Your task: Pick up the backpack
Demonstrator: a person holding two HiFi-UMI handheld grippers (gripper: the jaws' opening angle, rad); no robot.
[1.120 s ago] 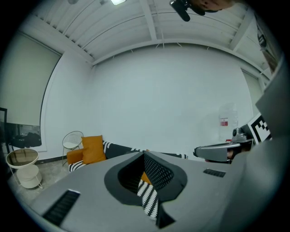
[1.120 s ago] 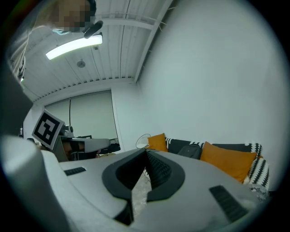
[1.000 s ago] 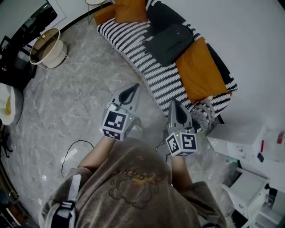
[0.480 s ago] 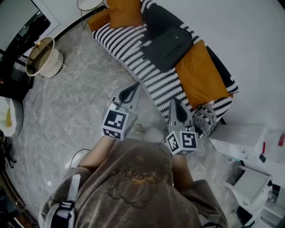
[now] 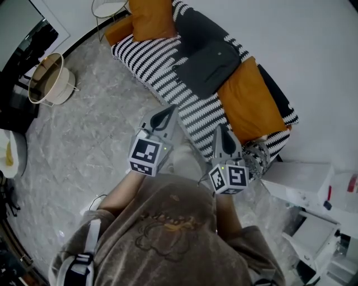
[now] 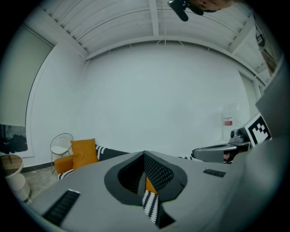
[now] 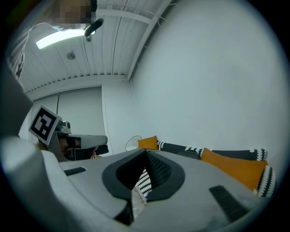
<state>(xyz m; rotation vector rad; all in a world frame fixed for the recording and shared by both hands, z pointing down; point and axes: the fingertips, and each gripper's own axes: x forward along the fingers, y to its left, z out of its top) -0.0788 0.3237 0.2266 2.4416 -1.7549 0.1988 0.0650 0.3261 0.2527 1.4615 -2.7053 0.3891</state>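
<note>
Left gripper (image 5: 166, 114) and right gripper (image 5: 220, 133), closed and empty, faced the striped sofa (image 5: 156, 67); its soft dark backpack (image 5: 211, 60) showed plainly only in head view.

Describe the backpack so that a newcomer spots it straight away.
Find the black-and-white striped sofa standing along the white wall. The backpack lies on its seat, between the orange cushion at the far end and the larger orange cushion nearer the person. It is the plain dark grey bundle, neither striped like the sofa nor bright like the cushions.
</note>
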